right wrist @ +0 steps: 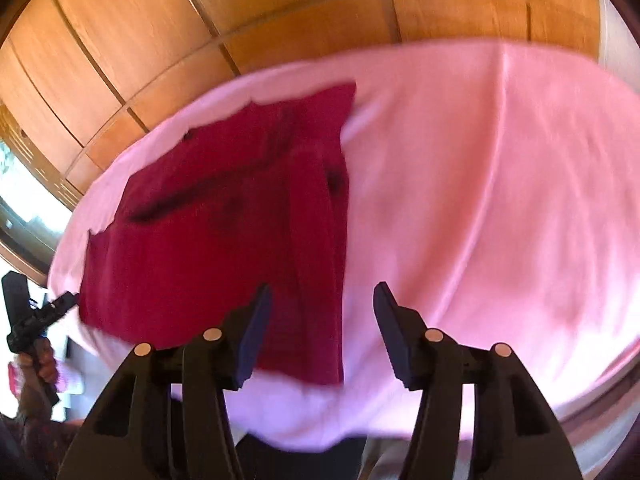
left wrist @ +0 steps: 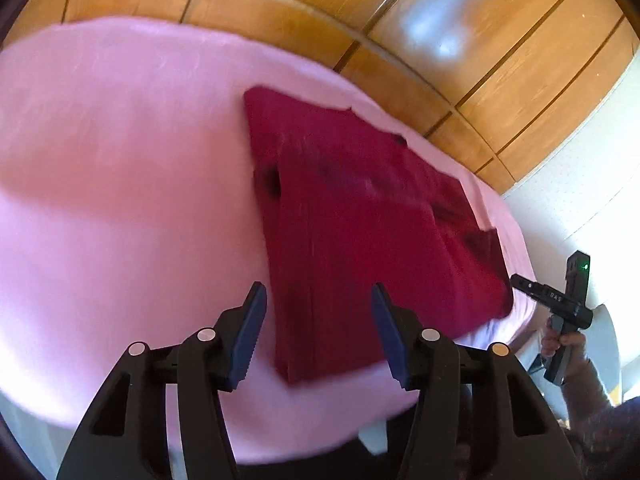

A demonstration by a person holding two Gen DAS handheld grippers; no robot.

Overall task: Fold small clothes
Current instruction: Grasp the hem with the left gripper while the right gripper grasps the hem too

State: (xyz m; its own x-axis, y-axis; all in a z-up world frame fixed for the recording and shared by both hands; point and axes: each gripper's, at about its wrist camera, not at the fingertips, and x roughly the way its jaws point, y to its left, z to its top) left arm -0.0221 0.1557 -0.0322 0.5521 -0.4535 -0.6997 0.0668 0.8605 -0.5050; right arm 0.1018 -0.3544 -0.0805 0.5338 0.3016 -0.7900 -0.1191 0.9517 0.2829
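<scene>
I've got the dark red garment lying flat on the pink cloth that covers the table, already doubled lengthwise by the look of the layered edges, though blur keeps me from reading sleeves or collar. My left gripper hangs above the near hem with its jaws spread wide and nothing between them; my right gripper is spread the same, empty, poised over the garment's near right corner where red meets pink. Both are clear of the fabric — no contact yet. I judge the next fold is near hem up to far edge, so I want each claw to come down on its own near corner, pinching all layers together and not the pink cloth beneath. Lift both evenly, carry straight across, and match edges before releasing — wooden panelling behind is irrelevant.
</scene>
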